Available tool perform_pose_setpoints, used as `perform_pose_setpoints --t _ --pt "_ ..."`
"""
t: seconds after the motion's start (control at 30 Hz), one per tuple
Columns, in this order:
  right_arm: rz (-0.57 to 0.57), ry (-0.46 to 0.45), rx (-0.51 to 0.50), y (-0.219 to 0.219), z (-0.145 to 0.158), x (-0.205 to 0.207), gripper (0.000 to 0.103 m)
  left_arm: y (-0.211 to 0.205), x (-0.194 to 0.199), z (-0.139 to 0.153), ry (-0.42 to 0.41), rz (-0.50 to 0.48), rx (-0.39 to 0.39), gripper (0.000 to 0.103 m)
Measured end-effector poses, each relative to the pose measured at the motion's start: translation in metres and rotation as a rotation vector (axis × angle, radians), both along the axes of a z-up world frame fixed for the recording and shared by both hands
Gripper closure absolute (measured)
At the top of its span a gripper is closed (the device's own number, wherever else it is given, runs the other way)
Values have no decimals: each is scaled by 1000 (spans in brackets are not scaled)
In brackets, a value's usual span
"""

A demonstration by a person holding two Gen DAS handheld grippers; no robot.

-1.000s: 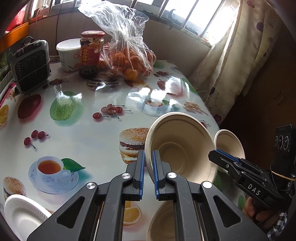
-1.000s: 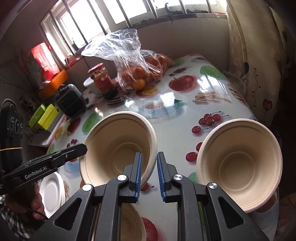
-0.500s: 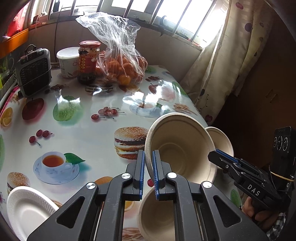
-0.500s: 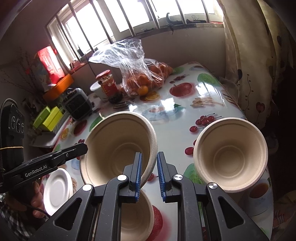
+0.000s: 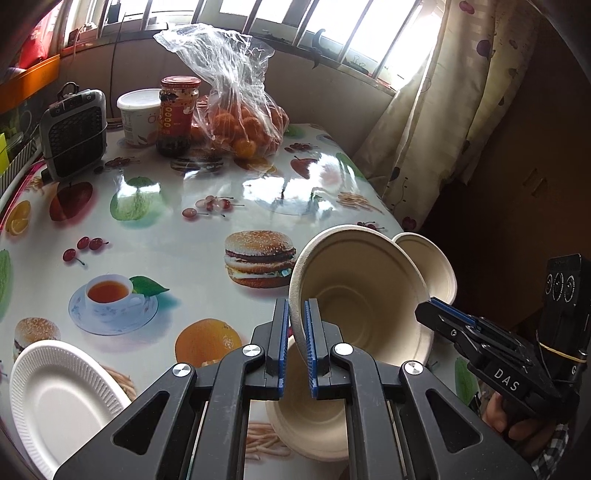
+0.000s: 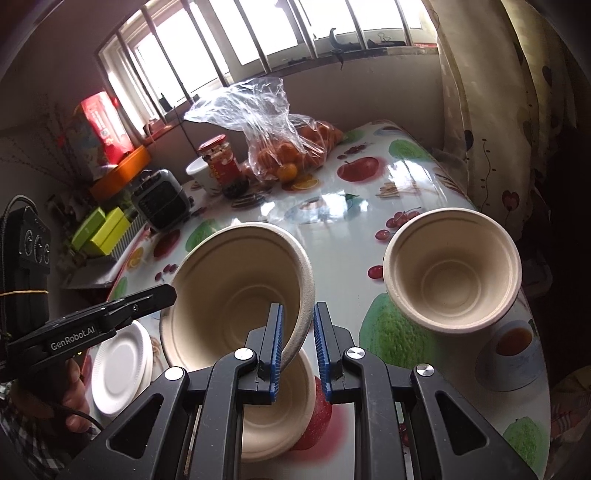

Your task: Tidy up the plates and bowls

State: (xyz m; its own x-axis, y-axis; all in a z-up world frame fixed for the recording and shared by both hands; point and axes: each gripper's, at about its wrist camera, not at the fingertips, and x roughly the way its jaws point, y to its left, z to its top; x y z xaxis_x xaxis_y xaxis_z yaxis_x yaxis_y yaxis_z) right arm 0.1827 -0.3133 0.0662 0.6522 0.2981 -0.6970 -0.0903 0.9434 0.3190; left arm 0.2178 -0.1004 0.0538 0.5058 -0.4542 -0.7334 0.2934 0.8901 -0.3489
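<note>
Now both tongs (image 5: 295, 332) (image 6: 298, 338) pinch one raised bowl's (image 5: 362, 295) opposite rims.

The held bowl (image 5: 364, 295) and left tongs (image 5: 295, 332) hide most of the lower bowl (image 5: 306, 421).

Bright daylight comes in through a window (image 6: 280, 33) with bars across it, high on the far wall. Below the window runs a plain brown wall (image 5: 332, 92). A pale curtain (image 5: 443, 122) with small dark red shapes hangs on the right side. The desk (image 5: 166, 229) has a shiny cover with pictures of fruit, burgers and tea cups, and the light shines on it. The right corner is dark.
</note>
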Motion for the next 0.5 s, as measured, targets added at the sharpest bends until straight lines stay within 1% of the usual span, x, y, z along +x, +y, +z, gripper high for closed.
perform_pose_setpoints --t 0.5 --pt "-13 17 13 8 -12 -24 86 8 -21 -13 21 -2 2 94"
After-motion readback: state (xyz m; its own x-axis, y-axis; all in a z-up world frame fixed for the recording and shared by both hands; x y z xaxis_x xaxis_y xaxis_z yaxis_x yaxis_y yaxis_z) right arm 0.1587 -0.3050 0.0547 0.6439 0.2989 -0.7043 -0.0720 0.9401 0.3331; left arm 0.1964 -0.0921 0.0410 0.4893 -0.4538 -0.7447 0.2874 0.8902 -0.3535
